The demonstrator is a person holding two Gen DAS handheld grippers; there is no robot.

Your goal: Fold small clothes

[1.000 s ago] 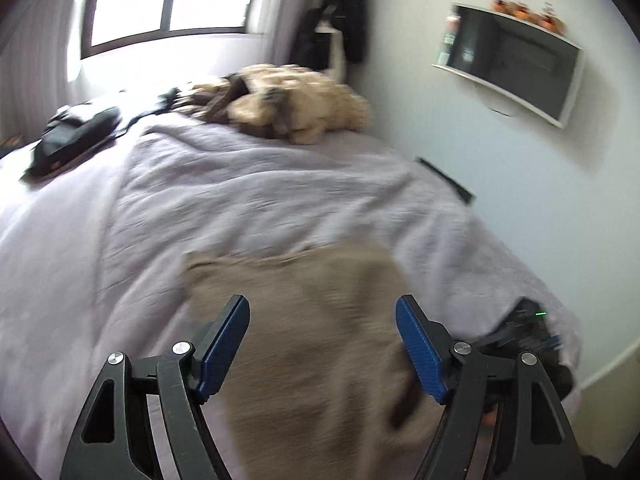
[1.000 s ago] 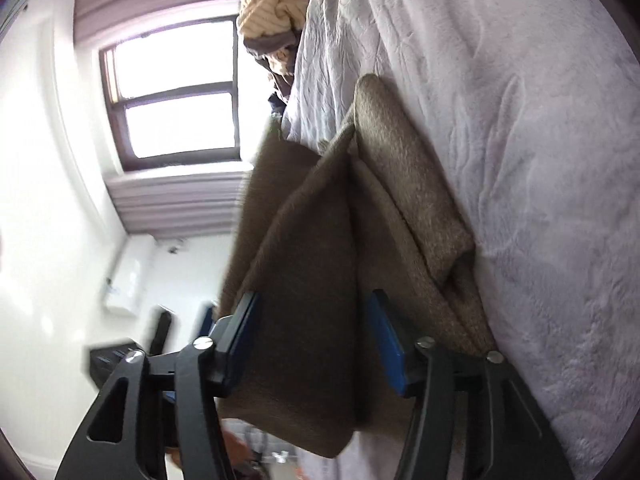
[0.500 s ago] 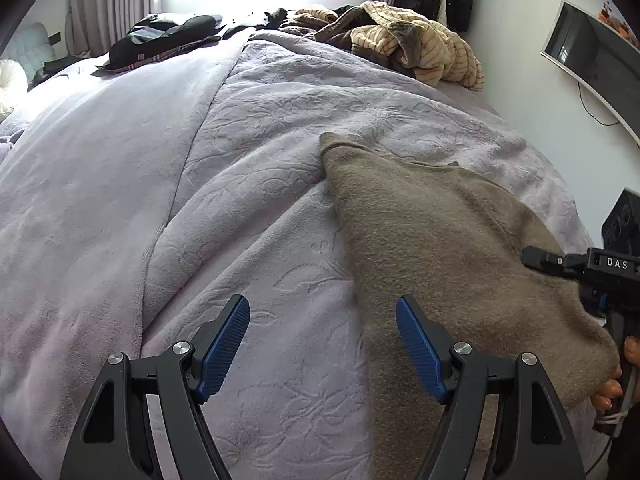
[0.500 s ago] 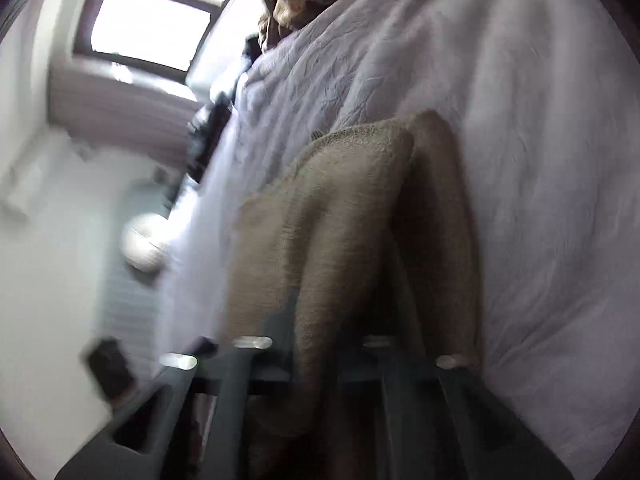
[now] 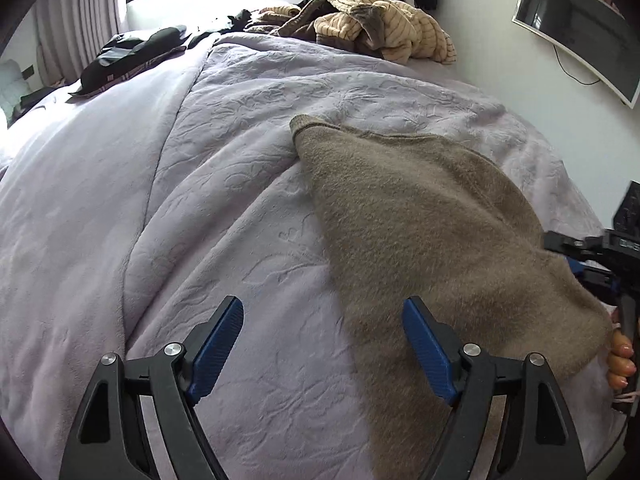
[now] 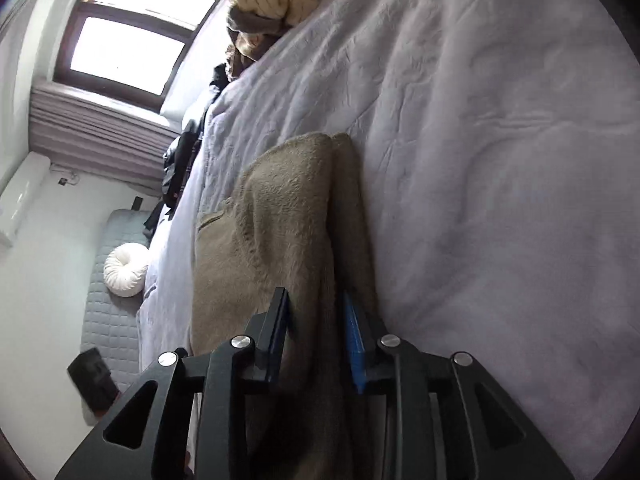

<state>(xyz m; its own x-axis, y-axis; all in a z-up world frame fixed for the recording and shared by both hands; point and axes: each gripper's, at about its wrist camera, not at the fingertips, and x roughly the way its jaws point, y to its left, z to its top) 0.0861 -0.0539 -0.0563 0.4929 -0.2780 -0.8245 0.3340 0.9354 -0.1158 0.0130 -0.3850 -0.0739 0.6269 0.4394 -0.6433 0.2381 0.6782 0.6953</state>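
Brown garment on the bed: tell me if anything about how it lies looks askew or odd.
The brown garment lies skewed on the lilac blanket: one corner points up the bed, while the opposite end is bunched between the right gripper jaws, which are opening. It is neither flat nor squared. The left gripper holds nothing.

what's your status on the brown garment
Left tongs opening, nothing between them. Right tongs opening, brown garment between them. Nothing blocking on the bedspread.

Left gripper [image 5: 323, 344] jaws wide, opening, nothing between — right gripper [image 6: 318, 334] jaws narrower, opening
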